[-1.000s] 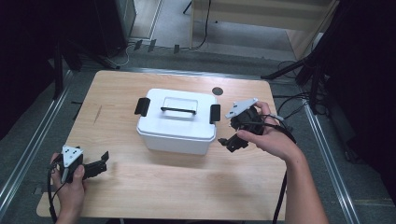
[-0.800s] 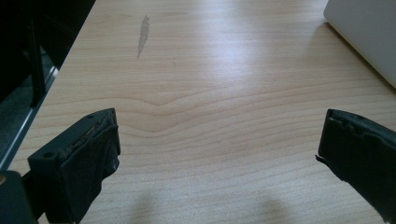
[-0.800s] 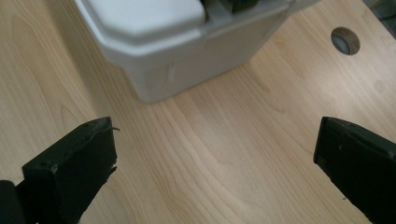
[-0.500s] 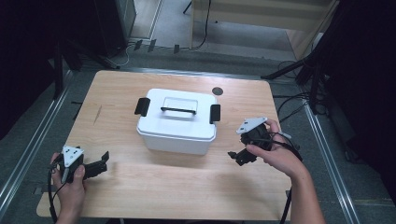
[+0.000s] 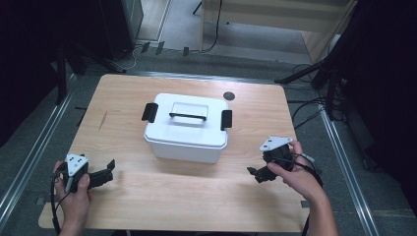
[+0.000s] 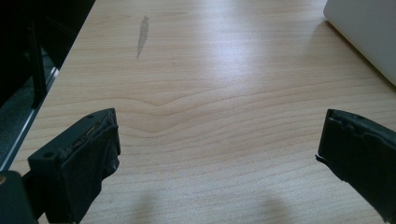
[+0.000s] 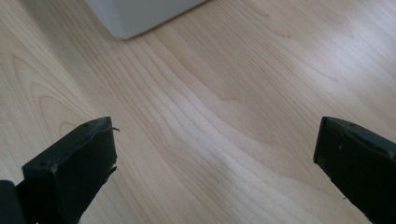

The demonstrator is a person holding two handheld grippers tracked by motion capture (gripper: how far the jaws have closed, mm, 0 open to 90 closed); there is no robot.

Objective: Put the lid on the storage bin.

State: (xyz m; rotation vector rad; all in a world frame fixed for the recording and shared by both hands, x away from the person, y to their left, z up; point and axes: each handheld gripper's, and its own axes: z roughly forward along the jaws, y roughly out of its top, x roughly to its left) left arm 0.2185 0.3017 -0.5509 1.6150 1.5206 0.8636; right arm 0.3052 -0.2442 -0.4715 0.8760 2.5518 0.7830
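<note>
- The white lidded box [image 5: 187,129] sat mid-counter [image 5: 196,206].
- The left gripper [image 5: 101,174] lay low near the counter's left corner, jaws wide, empty.
- The right gripper [image 5: 256,173] hovered right of the box, jaws wide, empty.

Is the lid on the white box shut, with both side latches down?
Shut, it appears. The lid sits flat on the white box, and both black latches hang down its ends. Whether they are fully clicked cannot be told.

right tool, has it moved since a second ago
Yes. The right tool has pulled back from the right clasp of the white box toward the person's near edge of the table, jaws open.
</note>
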